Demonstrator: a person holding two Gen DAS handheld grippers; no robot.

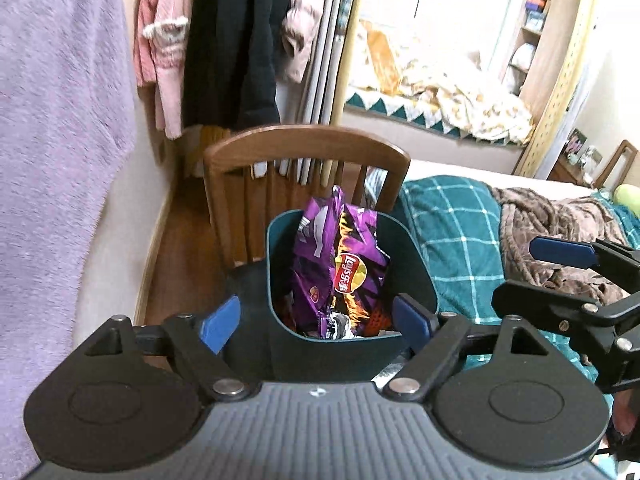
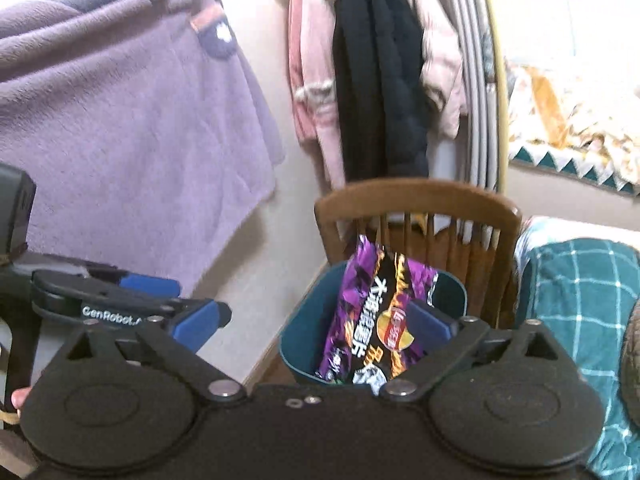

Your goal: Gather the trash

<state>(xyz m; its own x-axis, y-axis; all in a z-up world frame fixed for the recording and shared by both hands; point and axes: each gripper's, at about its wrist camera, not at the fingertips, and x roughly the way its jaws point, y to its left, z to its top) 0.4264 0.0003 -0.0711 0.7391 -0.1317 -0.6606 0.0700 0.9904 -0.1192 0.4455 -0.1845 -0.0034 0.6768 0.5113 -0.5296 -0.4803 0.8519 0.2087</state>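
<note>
Left gripper (image 1: 316,320): jaws spread wide, blue pads bare, nothing between them; it hangs above the bin. Right gripper (image 2: 316,324): likewise released and empty, its left pad in front of the left gripper's own blue pad, its right pad overlapping the bag. Trash bin (image 1: 416,256): dark teal, smooth plastic, rounded-square mouth, standing on the seat of a wooden spindle-back chair (image 1: 308,148). Purple chip bag (image 1: 340,268): glossy crinkled foil, flame print, red-yellow logo, standing on end inside the bin, its top poking over the rim at 12 o'clock. Smaller wrappers lie under it, too jumbled to identify. Bin base hidden by the gripper body. At 9 o'clock, fuzzy lilac fleece (image 1: 60,120), cut off by the frame edge. At 3 o'clock, teal checked quilt (image 1: 452,232).
</note>
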